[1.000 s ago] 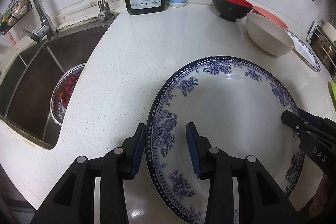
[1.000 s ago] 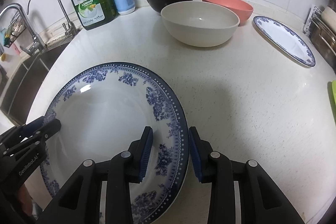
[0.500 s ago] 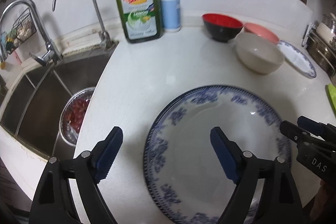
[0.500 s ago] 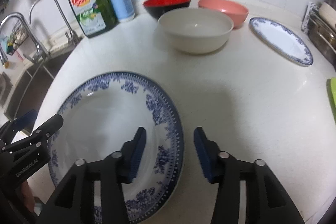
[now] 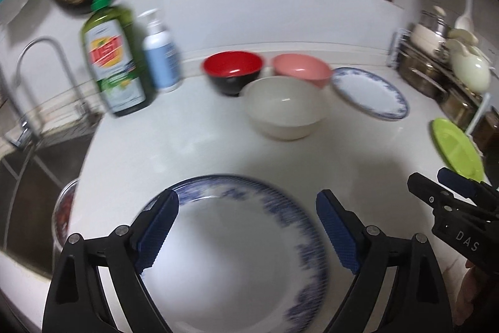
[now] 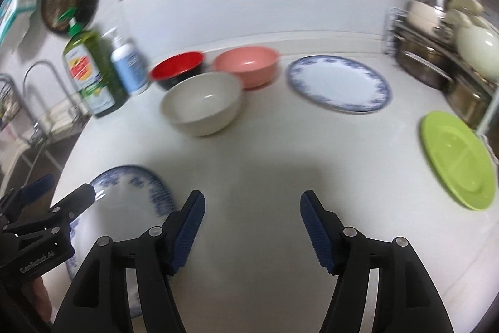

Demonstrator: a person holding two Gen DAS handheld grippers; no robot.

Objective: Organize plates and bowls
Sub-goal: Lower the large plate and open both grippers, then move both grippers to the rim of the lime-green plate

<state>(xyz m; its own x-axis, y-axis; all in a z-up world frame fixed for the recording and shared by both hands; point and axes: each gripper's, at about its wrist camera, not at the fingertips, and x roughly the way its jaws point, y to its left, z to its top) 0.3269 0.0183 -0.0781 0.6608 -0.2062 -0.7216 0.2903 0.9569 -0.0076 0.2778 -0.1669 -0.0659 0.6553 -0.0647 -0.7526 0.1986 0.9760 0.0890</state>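
A large blue-and-white plate [image 5: 230, 252] lies flat on the white counter near its front edge; it also shows in the right wrist view [image 6: 124, 192]. My left gripper [image 5: 248, 227] is open and empty, raised above this plate. My right gripper [image 6: 251, 227] is open and empty over bare counter to the plate's right. Farther back stand a cream bowl [image 5: 285, 106], a red-and-black bowl [image 5: 234, 71] and a pink bowl [image 5: 301, 69]. A smaller blue-rimmed plate [image 5: 369, 92] and a green divided plate [image 6: 457, 158] lie to the right.
A green dish soap bottle [image 5: 113, 58] and a white pump bottle [image 5: 160, 52] stand at the back left. A sink [image 5: 28, 164] with taps is at the left. A metal rack with pots [image 6: 436, 64] is at the back right.
Both grippers let go of the large plate's rim, opened wide, and lifted up and back. The plate stays flat on the counter. The right gripper has shifted right, off the plate.
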